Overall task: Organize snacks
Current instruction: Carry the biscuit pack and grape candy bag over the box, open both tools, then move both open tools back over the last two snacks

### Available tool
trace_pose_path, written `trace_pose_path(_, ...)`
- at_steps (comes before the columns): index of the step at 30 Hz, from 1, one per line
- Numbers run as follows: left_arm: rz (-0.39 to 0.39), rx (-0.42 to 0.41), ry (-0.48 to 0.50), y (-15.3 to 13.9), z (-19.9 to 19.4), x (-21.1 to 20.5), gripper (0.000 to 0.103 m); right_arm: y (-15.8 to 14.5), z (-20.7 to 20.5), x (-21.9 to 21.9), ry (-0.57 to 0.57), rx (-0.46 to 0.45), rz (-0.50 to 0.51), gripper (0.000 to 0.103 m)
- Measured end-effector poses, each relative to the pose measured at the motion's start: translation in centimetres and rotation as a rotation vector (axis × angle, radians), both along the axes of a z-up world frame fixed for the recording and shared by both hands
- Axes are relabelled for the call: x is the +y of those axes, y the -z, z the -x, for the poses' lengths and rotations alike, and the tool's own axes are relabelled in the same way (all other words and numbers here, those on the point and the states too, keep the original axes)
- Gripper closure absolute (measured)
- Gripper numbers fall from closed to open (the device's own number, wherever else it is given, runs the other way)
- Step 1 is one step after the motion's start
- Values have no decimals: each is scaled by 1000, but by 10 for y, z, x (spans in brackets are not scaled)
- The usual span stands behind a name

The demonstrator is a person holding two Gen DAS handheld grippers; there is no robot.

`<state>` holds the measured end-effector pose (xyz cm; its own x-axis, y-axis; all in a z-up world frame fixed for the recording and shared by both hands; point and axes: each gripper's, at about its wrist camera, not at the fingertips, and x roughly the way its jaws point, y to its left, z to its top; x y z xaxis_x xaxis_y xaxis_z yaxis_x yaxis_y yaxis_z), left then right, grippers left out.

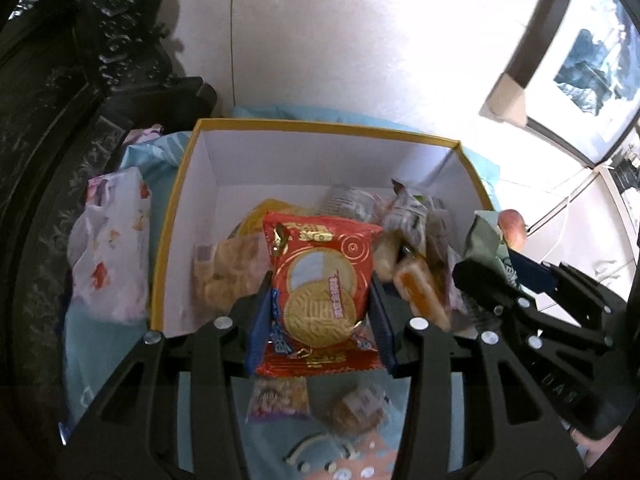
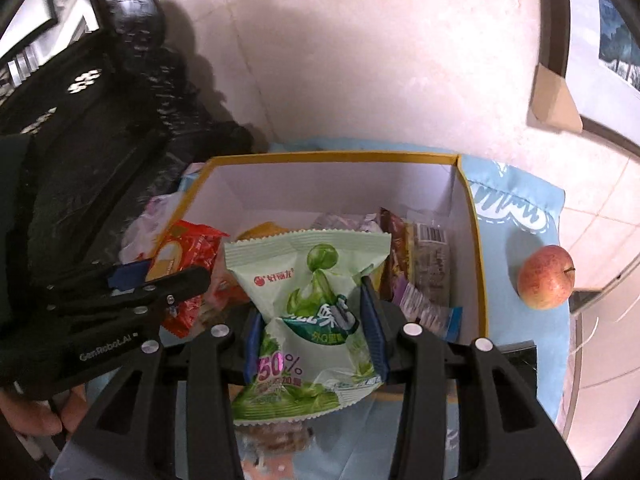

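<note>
Two snack packets held above a yellow-rimmed cardboard box (image 1: 320,126) that stands on a blue cloth and is already partly filled with wrapped snacks. The left gripper (image 1: 320,300) pinches a red mooncake packet (image 1: 320,276) across its middle between blue-padded fingers (image 1: 260,312), and the right gripper (image 2: 314,324) likewise pinches a pale green snack packet (image 2: 308,280), the fingers (image 2: 374,320) of each narrowly spread to the packet's width. Both packets are probably light, crinkly and slippery, with crushable contents, so a gentle hold across the padded middle, not on the thin sealed edges, seems best.
</note>
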<state>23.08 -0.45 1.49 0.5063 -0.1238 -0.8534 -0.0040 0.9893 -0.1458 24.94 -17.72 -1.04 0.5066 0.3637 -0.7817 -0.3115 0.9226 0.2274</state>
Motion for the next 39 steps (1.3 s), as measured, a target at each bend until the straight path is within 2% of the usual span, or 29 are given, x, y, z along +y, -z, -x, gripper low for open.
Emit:
trace_pose_path(1, 0, 9, -11, 6, -7, 0, 51, 5, -5, 2, 9, 15, 13, 56)
trace_pose_path(3, -32, 21, -62, 13, -15, 3, 23, 13, -13, 0, 60, 35, 42, 50)
trace_pose_path(4, -73, 37, -105, 16, -19, 5, 13, 14, -14, -2, 92, 35, 60, 39)
trace_pose_path(5, -77, 38, -120, 17, -19, 7, 12, 14, -13, -6, 117, 25, 63, 34)
trace_pose_path(7, -46, 35, -121, 17, -15, 12, 11, 13, -7, -11, 111, 5, 48, 32)
trace_pose_path(9, -46, 38, -119, 17, -11, 13, 11, 13, 1, -15, 101, -2, 61, 32)
trace_pose_path(12, -41, 30, -115, 16, 1, 15, 11, 12, 16, -21, 88, -2, 28, 32)
trace_pose_path(16, -33, 43, -121, 19, 15, 16, 11, 13, 36, -19, 62, -19, 55, 32)
trace_pose_path(26, -32, 80, -108, 26, 53, 17, 10, 15, 70, -32, 55, 2, 51, 32)
trace_pose_path(32, -24, 158, -107, 56, 76, 20, 10, 38, 92, -42, 39, 64, 70, 31)
trace_pose_path(39, -24, 237, -102, 97, 75, 20, 10, 62, 105, -47, 32, 154, 64, 31)
